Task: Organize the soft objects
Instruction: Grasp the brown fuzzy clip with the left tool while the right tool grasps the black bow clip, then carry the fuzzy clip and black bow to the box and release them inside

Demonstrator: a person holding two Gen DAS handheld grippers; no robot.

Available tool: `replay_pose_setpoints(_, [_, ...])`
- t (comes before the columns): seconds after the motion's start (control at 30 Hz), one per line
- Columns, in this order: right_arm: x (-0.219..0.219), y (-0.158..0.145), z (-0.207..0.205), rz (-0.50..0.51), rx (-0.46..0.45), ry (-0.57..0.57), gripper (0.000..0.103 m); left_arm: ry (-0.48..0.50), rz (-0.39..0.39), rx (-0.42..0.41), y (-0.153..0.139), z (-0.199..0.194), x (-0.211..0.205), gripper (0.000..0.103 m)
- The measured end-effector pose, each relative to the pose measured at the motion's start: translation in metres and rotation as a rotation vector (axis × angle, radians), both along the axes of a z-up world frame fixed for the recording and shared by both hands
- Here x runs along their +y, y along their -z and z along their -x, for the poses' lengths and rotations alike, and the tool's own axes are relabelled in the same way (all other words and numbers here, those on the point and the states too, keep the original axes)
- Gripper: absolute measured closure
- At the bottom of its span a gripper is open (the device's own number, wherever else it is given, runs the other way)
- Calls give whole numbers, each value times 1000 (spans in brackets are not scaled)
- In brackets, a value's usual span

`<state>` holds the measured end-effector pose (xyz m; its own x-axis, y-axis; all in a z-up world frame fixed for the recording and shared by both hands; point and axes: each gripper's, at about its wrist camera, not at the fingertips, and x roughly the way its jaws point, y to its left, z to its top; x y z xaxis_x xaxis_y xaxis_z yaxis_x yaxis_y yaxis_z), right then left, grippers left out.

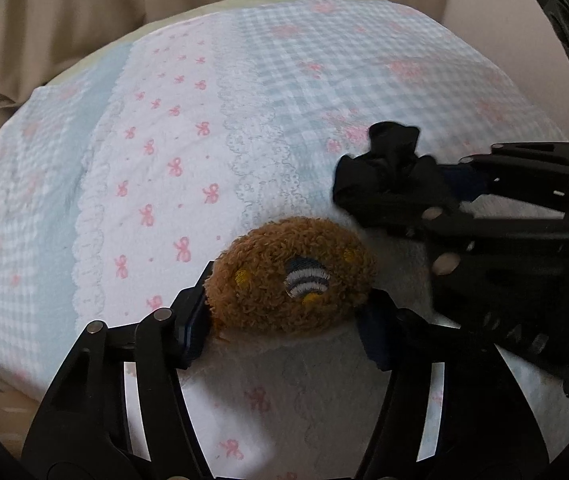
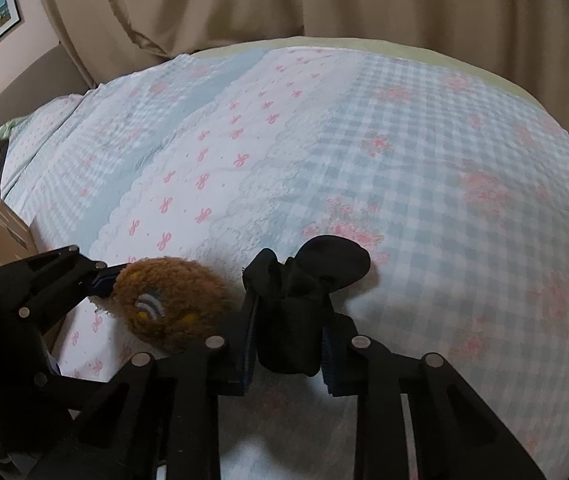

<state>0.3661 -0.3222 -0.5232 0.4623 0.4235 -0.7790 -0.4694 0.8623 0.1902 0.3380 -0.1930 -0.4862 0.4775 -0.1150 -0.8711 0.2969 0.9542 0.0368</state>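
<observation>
Left gripper [image 1: 284, 316] narrow, fingers clamped on a brown fuzzy plush [image 1: 290, 276] from both sides; the plush sits right at the fingertips, oval, with a striped white and dark blue embroidered patch plus small yellow spots facing the left wrist camera. Seems lifted just above the bedspread [image 1: 172, 128], but cannot tell for sure if it touches the fabric

Right gripper [image 2: 288, 344] also narrow, squeezed on a bunched black cloth [image 2: 304, 292]; the bundle is pinched between the blue pads [image 2: 249, 344] and spills out forward past the fingertips, with a rounded lobe sticking up and to the right of the tool

Relative layout: from the right wrist view the plush [image 2: 168, 304] and left gripper [image 2: 104, 280] are just to the left of the right tool, near the cloth but not clearly touching it. From the left wrist view the black cloth [image 1: 388, 172] and right gripper [image 1: 444, 192] are ahead and to the right of the plush, close by

Underneath both tools: blue checked bedspread [image 2: 404, 160] with pink bows and a white lace band. Beige curtain [image 2: 244, 0] beyond the far edge. Cardboard box [image 2: 10, 232] at far left behind the left tool, partly hidden
</observation>
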Motion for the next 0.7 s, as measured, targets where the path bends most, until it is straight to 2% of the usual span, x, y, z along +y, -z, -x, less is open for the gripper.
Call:
replay_pose_setpoints(0.2, [-7, -23, 7, -6, -24, 26, 79, -21, 9, -21, -20, 9, 7, 45])
replay_pose_setpoints(0.33, [-14, -57, 21, -7, -57, 47, 79, -24, 21, -37, -45, 14, 8, 45])
replay_pose_setpoints(0.47, [-21, -101, 41, -16, -90, 78, 79, -29, 43, -76, -88, 26, 11, 45])
replay_pose_setpoints(0.7, [-28, -188, 88, -30, -152, 141, 79, -31, 86, -154, -181, 59, 26, 45])
